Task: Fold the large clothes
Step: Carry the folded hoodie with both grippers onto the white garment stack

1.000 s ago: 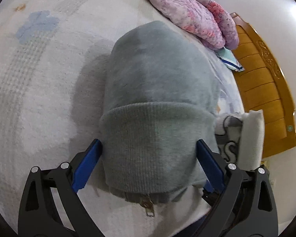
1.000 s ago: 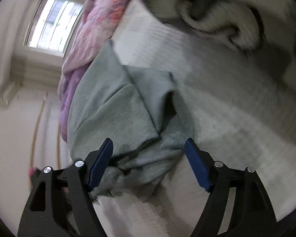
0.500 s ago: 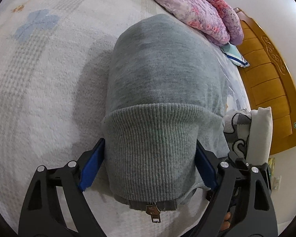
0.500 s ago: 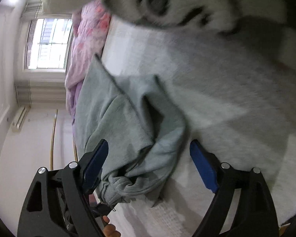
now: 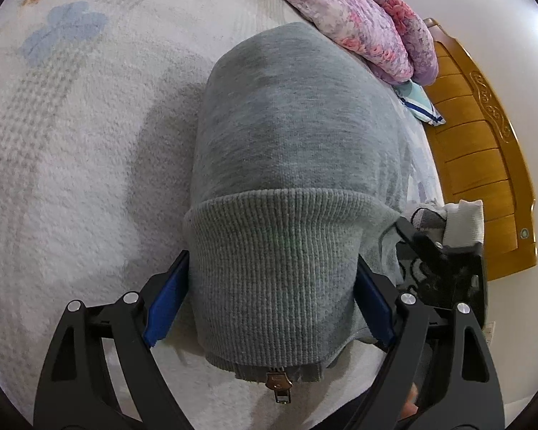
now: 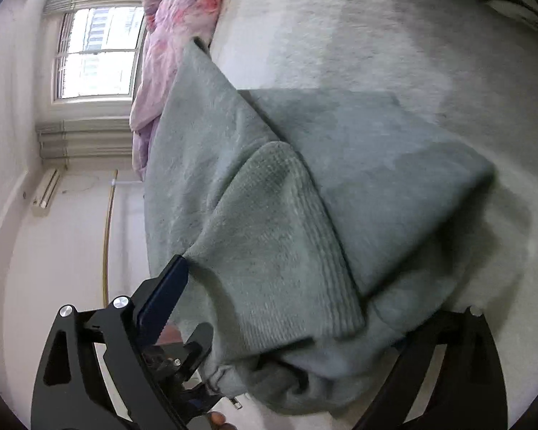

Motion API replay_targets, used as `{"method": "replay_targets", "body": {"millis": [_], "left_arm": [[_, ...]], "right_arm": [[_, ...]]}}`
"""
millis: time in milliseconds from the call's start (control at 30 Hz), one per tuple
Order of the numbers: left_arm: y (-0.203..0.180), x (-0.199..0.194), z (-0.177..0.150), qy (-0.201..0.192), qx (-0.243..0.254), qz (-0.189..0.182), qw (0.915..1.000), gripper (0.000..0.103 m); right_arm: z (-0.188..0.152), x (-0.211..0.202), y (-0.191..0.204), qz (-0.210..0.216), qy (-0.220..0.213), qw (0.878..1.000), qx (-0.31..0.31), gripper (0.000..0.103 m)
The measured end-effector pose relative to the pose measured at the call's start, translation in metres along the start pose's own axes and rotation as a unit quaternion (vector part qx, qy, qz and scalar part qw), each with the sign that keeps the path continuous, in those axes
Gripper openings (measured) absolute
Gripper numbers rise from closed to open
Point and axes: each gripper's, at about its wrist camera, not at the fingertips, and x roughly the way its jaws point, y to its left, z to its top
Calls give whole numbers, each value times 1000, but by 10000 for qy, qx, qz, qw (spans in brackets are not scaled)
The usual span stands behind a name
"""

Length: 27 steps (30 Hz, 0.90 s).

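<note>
The grey zip-up sweatshirt [image 5: 290, 165] lies on the pale fleecy bed blanket [image 5: 71, 165], already doubled into a narrow bundle, ribbed hem [image 5: 279, 268] towards the camera and the zipper pull [image 5: 278, 390] peeking out beneath it. The left gripper [image 5: 270, 294] straddles that hem, blue pads [image 5: 166, 301] flush against both flanks of the bundle; its jaws have narrowed a touch and it looks clamped across the thick fold, though how hard it presses I cannot tell. Over on the other side, the right gripper [image 6: 340, 308] comes in at the same near end, jaws just opening wide; the cloth sits between them, one pad [image 6: 165, 297] at the fabric's edge, the far one buried under the bundle, so no grip there yet by my reading. This looks like the final fold or the squaring-up of the packet. Next, the right tongs need to close on the near edge, then both hands lift and carry it over evenly, watching that the loose layers underneath don't spill out. The pink floral quilt [image 5: 355, 10] waits beyond, near the wooden headboard [image 5: 484, 165].
</note>
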Motion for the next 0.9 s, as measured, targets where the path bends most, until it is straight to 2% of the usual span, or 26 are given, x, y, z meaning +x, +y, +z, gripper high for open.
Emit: {"method": "replay_targets", "body": {"millis": [100,133,167,200,300,333,433,600,733,900], "left_arm": [[1,1,0,10,-62,-66,10000,85],[1,1,0,-10,-84,-79,9999,85],[-1,1,-1,-21,-76,-72,9999,84],[-2,-1,-2,-61,-48,-50,10000,82],[-9,-9,-6,-259,106,-17,9996,75],[-10,-13,-8,-371,120,-27,9992,74],[-17,-31,-13,-695,100,-146,9974,71],[-38,-65,-17,-963,193,-316,9947,71],[-74,-98,-26,-1337,501,-383,9890,71],[-134,-129,-44,-1761,909,-639,9781,71]], "right_arm": [[2,7,-4,28,-54,9999,-136,90],[1,7,-3,35,-73,9998,-178,86],[-1,5,-1,41,-84,9996,-249,78],[-3,5,2,58,-57,9993,-364,59],[-7,-7,15,-19,-102,9960,-882,35],[-12,-13,31,-222,-167,9901,-1374,31],[-26,-25,68,-579,-255,9687,-2399,27],[-48,-51,117,-692,-534,9387,-3334,25],[-53,-78,140,-496,-725,9294,-3584,25],[-46,-143,165,-31,-1087,9148,-3891,25]]}}
